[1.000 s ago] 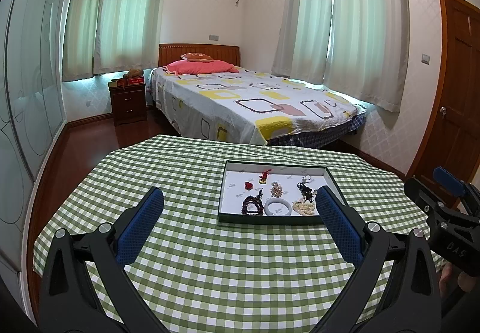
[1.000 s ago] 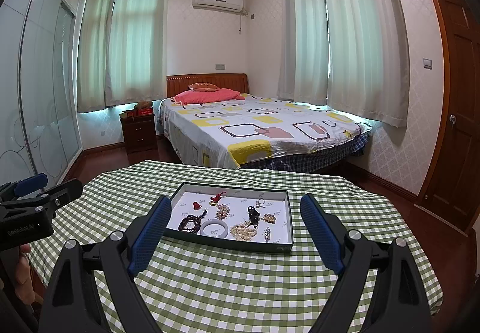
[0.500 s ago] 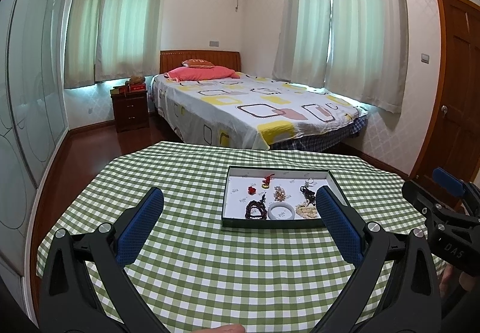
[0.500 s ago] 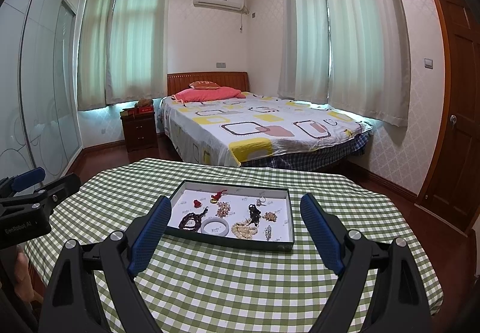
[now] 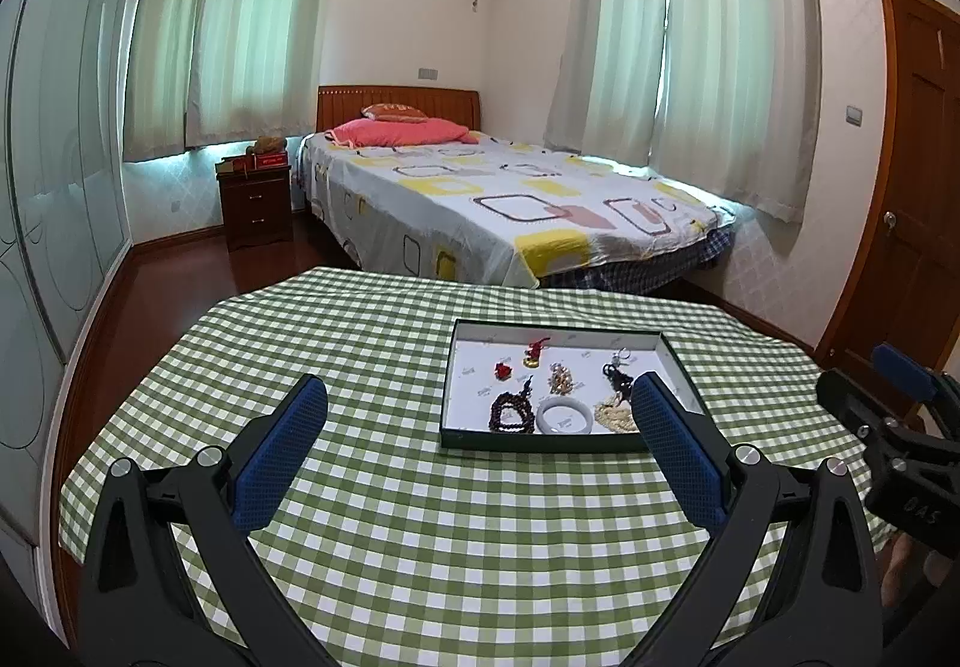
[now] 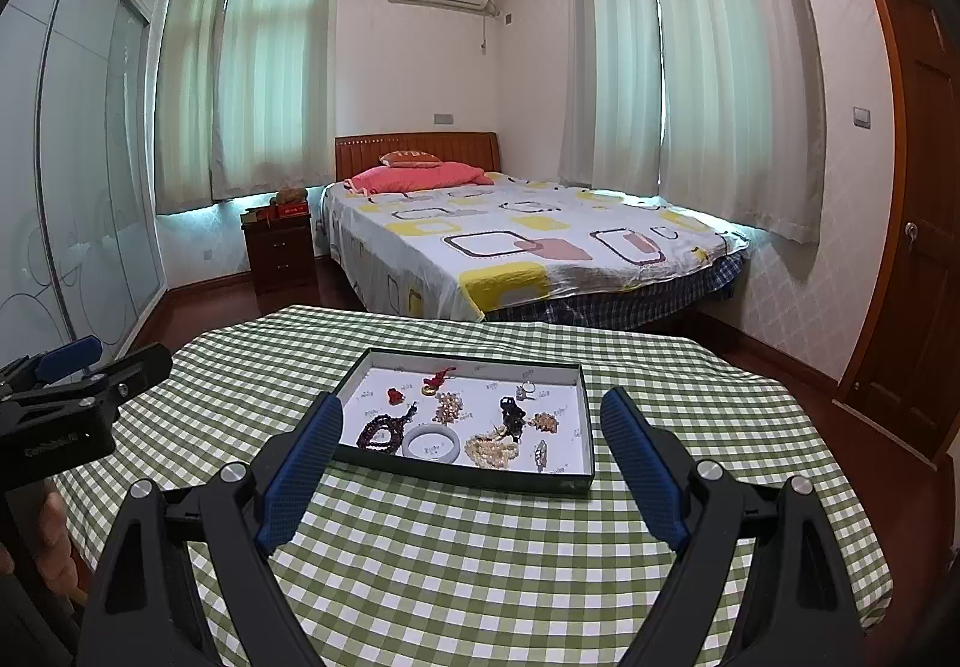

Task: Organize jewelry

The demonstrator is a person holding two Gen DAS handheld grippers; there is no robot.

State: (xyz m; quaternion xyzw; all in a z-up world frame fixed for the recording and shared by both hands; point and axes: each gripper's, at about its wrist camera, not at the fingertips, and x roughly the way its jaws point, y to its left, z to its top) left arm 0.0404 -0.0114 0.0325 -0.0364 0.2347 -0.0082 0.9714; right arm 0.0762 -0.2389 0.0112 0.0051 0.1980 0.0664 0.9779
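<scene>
Green-checked cloth (image 5: 480,547) shows bare between the released jaws of the left gripper (image 5: 480,415), which holds nothing; the tray (image 6: 468,478) of jewelry sits ahead, toward its right finger. The right gripper (image 6: 468,427) — also spread and empty — frames the tray between its fingers. Beaded strands (image 6: 492,448) lie tangled beside the white bangle (image 6: 431,445) — a pinch there would likely drag neighbours along.

Tabletop (image 6: 480,577): covered w/ green-white checked cloth (image 5: 480,547), draped over all edges. One item directly on cloth: shallow dark-green tray (image 6: 468,478), white interior, approx. centre, closer to far edge. Rest of cloth surface bare.
</scene>
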